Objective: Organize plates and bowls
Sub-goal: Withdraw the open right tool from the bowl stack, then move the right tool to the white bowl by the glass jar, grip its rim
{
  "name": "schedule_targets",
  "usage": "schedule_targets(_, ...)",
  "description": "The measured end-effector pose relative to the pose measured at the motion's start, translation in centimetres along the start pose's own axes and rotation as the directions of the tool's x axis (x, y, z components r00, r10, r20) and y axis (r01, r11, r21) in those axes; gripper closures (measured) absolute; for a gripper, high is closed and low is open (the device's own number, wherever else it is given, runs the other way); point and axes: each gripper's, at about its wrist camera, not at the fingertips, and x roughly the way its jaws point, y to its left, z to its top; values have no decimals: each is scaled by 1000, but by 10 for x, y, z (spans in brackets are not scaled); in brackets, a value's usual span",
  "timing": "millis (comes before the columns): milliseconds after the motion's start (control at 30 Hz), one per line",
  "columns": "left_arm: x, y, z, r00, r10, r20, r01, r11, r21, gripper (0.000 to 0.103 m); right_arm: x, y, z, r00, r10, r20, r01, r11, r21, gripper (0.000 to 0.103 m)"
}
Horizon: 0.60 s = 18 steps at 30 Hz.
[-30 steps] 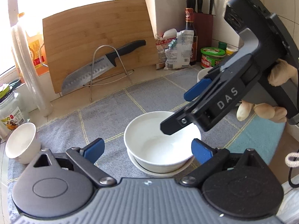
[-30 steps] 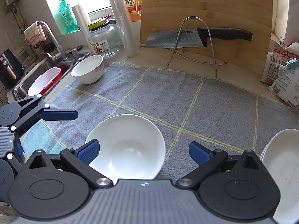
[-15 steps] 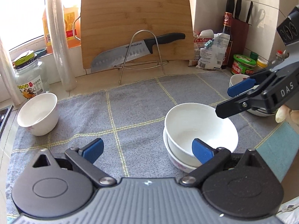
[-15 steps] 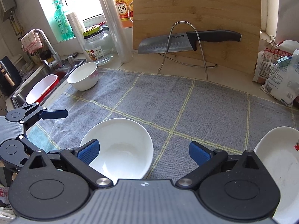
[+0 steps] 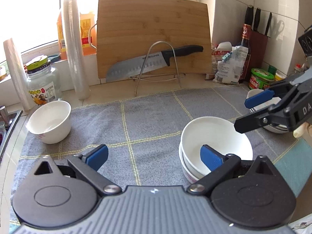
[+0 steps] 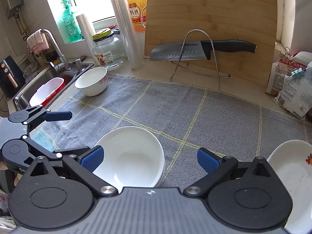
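Note:
Two white bowls sit nested on the grey towel; the stack is right of centre in the left wrist view and low centre in the right wrist view. A single white bowl stands at the towel's left end, near the sink. White plates lie at the right end, partly hidden by the right gripper in the left wrist view. My left gripper is open and empty, left of the stack. My right gripper is open and empty, just behind the stack.
A bamboo cutting board and a knife on a wire stand stand at the back. A jar, film rolls and bags line the wall. The sink lies left.
The right gripper has drawn back from above the nested bowls toward the right. The left gripper has pulled back and swung left, so the stack now sits to its right.

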Motion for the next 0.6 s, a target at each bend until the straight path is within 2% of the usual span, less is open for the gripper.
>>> schedule_targets(67, -4, -1, 2, 999, 34, 19, -34, 999, -10, 3, -1, 0, 2, 1000, -4, 6, 4, 1000, -29, 0)
schedule_targets(167, -12, -4, 1, 993, 120, 19, -120, 992, -25, 3, 2, 0, 9, 998, 59, 1, -58, 995, -75, 0)
schedule_targets(333, -25, 14, -10, 969, 245, -25, -246, 965, -95, 3, 16, 7, 27, 992, 129, -15, -130, 984, -118, 0)
schedule_targets(400, -27, 23, -15, 955, 295, -39, -297, 949, -102, 3, 22, 14, 33, 992, 127, -23, -128, 985, -113, 0)
schedule_targets(500, -29, 43, -21, 945, 325, -44, -328, 936, -127, 3, 28, 30, 43, 992, 120, -40, -124, 986, -115, 0)
schedule_targets(600, -26, 67, -26, 949, 315, -35, -316, 937, -145, 3, 37, 48, 56, 994, 106, -42, -110, 987, -121, 0)
